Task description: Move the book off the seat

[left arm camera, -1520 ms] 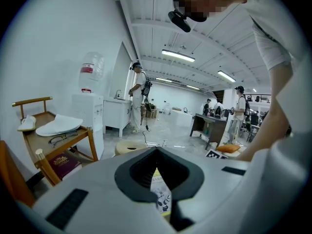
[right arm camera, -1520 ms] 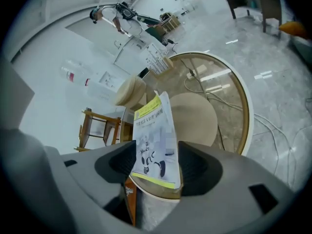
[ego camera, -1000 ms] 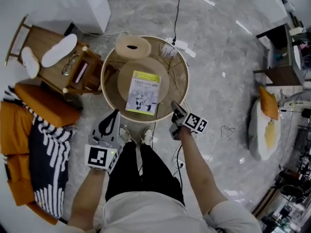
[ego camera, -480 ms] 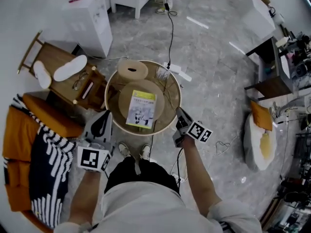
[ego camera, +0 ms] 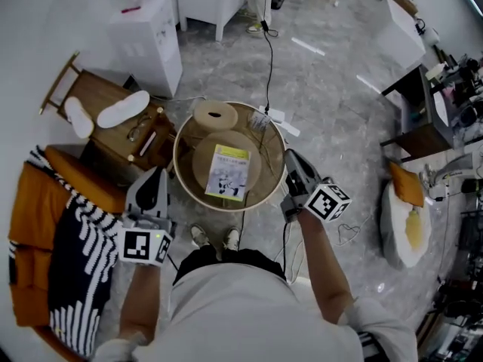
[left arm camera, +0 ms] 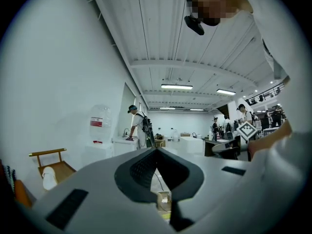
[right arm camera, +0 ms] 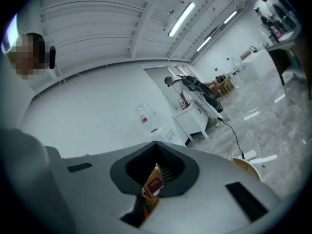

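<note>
Head view: the book (ego camera: 229, 172) is seen lying flat on the round seat (ego camera: 205, 164) at mid-frame, unmoved. The left gripper (ego camera: 157, 178) and right gripper (ego camera: 292, 159) have been lifted away to either side, fingers together and empty. The book's removal is judged not yet begun.

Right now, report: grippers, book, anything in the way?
Left gripper shut, right gripper shut. Yellow-and-white paperback book flat on round wooden seat, neither gripper touching. Nothing lies on it.
</note>
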`<state>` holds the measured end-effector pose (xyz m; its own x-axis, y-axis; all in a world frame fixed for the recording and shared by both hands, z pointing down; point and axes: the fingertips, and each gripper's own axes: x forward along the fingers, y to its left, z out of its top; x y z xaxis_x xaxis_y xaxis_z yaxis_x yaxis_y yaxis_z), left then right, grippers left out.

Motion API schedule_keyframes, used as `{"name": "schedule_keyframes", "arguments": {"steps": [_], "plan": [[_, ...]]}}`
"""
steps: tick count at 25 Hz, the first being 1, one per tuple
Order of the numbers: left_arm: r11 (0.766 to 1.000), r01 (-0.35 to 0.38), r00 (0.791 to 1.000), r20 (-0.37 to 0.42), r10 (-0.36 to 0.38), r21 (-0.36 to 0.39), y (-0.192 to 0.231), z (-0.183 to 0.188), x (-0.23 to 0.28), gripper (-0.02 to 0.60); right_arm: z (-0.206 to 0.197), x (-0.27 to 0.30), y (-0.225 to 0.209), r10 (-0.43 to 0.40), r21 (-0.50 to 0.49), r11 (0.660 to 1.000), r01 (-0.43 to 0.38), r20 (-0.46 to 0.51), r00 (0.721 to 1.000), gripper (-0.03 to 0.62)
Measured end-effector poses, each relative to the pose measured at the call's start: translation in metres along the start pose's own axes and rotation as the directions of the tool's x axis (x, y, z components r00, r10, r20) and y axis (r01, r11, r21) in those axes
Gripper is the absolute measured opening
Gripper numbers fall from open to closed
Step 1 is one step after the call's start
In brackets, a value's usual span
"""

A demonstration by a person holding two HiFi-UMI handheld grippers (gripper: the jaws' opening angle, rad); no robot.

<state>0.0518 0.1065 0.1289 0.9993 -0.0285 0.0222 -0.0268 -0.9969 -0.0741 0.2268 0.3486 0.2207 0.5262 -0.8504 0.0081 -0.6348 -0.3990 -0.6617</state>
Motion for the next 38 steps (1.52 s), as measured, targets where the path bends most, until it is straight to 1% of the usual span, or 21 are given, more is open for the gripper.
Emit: {"name": "schedule_keyframes", "arguments": {"steps": [4, 8, 10, 13, 15, 17, 20, 23, 28, 33, 36, 38], "plan": [[0.999, -0.040, 0.999, 0.007, 0.040, -0.012, 0.020, 0.006, -0.012, 0.015, 0.026, -0.005, 0.028, 0.027, -0.109, 0.994, -0.026, 0.009, 1.000, 0.021], [0.997, -0.075, 0.997, 0.011, 0.075, -0.012, 0.032, 0.010, -0.025, 0.015, 0.039, -0.023, 0.048, 0.008, -0.233, 0.972, -0.004, 0.016, 1.000, 0.021], [0.996, -0.085, 0.996, 0.013, 0.085, -0.008, 0.033, 0.011, -0.030, 0.015, 0.042, -0.033, 0.059, 0.001, -0.280, 0.960, 0.007, 0.027, 1.000, 0.021], [0.995, -0.094, 0.995, 0.019, 0.094, -0.013, 0.033, 0.014, -0.035, 0.015, 0.032, -0.043, 0.083, 0.006, -0.324, 0.946, 0.005, 0.034, 0.999, 0.021], [0.995, -0.097, 0.995, 0.025, 0.098, -0.025, 0.033, 0.017, -0.038, 0.015, 0.019, -0.047, 0.101, 0.018, -0.340, 0.940, -0.005, 0.036, 0.999, 0.021], [0.994, -0.097, 0.995, 0.021, 0.098, -0.048, 0.032, 0.015, -0.040, 0.015, 0.006, -0.051, 0.112, 0.027, -0.331, 0.944, -0.015, 0.033, 0.999, 0.023], [0.995, -0.078, 0.997, 0.003, 0.079, -0.066, 0.024, 0.007, -0.037, 0.015, -0.010, -0.051, 0.112, 0.024, -0.341, 0.940, -0.021, 0.003, 1.000, 0.022], [0.996, -0.058, 0.998, -0.003, 0.058, -0.067, 0.014, 0.006, -0.031, 0.015, -0.005, -0.052, 0.107, 0.014, -0.362, 0.932, -0.011, 0.005, 1.000, 0.023], [0.999, -0.040, 0.999, 0.008, 0.040, -0.032, 0.007, 0.014, -0.027, 0.015, 0.007, -0.057, 0.096, -0.026, -0.435, 0.899, 0.038, 0.034, 0.999, 0.023], [0.999, -0.053, 0.999, 0.012, 0.053, 0.007, 0.014, 0.016, -0.032, 0.015, 0.012, -0.057, 0.089, -0.045, -0.448, 0.892, 0.069, 0.063, 0.997, 0.023], [0.997, -0.054, 0.998, 0.018, 0.053, 0.048, 0.009, 0.017, -0.035, 0.015, 0.012, -0.054, 0.089, -0.045, -0.451, 0.890, 0.069, 0.065, 0.997, 0.023], [0.997, -0.047, 0.999, 0.026, 0.045, 0.062, 0.004, 0.018, -0.035, 0.015, 0.012, -0.052, 0.091, -0.045, -0.468, 0.881, 0.071, 0.068, 0.997, 0.022]]}}
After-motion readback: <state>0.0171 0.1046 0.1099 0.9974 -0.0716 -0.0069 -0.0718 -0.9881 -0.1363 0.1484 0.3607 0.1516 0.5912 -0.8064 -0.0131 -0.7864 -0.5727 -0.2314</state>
